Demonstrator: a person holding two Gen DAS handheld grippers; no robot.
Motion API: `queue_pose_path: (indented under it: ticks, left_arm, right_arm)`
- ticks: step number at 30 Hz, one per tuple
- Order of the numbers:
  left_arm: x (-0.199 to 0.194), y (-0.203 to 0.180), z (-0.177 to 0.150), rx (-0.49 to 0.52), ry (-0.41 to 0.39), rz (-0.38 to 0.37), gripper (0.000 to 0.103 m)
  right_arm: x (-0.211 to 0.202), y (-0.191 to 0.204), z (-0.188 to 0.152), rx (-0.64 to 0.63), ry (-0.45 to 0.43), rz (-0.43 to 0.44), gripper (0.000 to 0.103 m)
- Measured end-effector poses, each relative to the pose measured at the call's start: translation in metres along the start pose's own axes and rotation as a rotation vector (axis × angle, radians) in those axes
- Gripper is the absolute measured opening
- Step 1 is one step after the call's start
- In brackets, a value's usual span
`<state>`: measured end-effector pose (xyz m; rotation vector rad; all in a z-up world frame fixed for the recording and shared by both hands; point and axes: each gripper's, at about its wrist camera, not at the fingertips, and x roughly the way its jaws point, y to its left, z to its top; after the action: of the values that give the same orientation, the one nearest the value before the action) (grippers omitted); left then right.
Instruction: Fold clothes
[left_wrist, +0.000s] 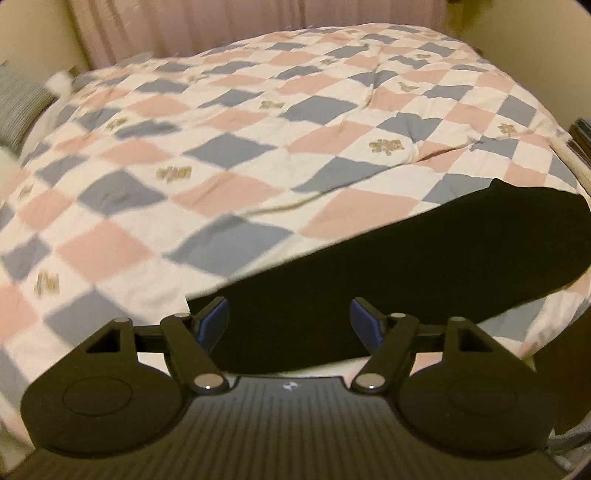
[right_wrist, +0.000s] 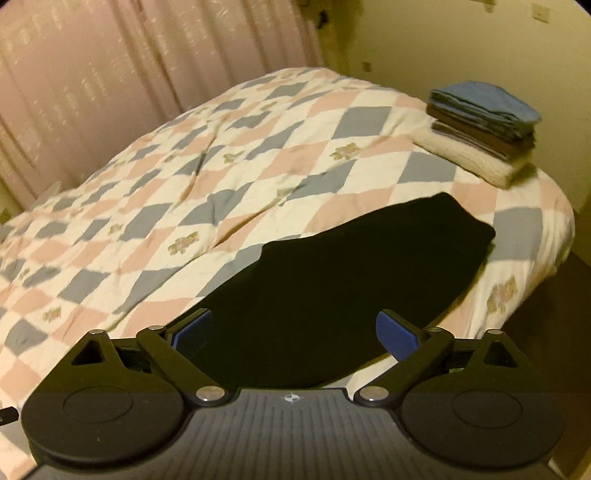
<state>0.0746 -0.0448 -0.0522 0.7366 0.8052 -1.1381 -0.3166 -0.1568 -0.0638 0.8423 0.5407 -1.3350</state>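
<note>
A black garment (left_wrist: 406, 258) lies flat on the checked quilt (left_wrist: 236, 155), stretching from near the camera out toward the right edge of the bed. My left gripper (left_wrist: 290, 321) hangs open just above its near end, blue pads spread wide with nothing between them. In the right wrist view the same black garment (right_wrist: 351, 280) runs away toward the bed's right side over the quilt (right_wrist: 184, 206). My right gripper (right_wrist: 293, 332) is also open over the garment's near end, holding nothing.
A stack of folded clothes (right_wrist: 484, 125), blue on top and cream at the bottom, sits at the far right corner of the bed. Pink curtains (right_wrist: 110, 66) hang behind. A striped pillow (left_wrist: 18, 107) lies at the left. The dark floor (right_wrist: 554, 332) borders the bed's right edge.
</note>
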Motion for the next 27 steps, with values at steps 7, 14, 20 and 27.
queue_pose_path:
  ticks: [7, 14, 20, 27]
  left_arm:
    - [0.042, 0.092, 0.028, 0.167, 0.029, -0.123, 0.069]
    - [0.096, 0.174, 0.019, 0.234, 0.180, -0.319, 0.069]
    - [0.163, 0.218, -0.009, -0.012, 0.283, -0.487, 0.064]
    - [0.231, 0.241, -0.029, -0.226, 0.343, -0.607, 0.060]
  right_arm:
    - [-0.008, 0.088, -0.068, 0.085, -0.001, -0.159, 0.096]
    - [-0.021, 0.186, -0.157, -0.032, 0.063, -0.229, 0.097]
    - [0.001, 0.238, -0.215, -0.136, 0.196, -0.188, 0.097]
    - [0.058, 0.323, -0.277, -0.497, 0.209, -0.095, 0.090]
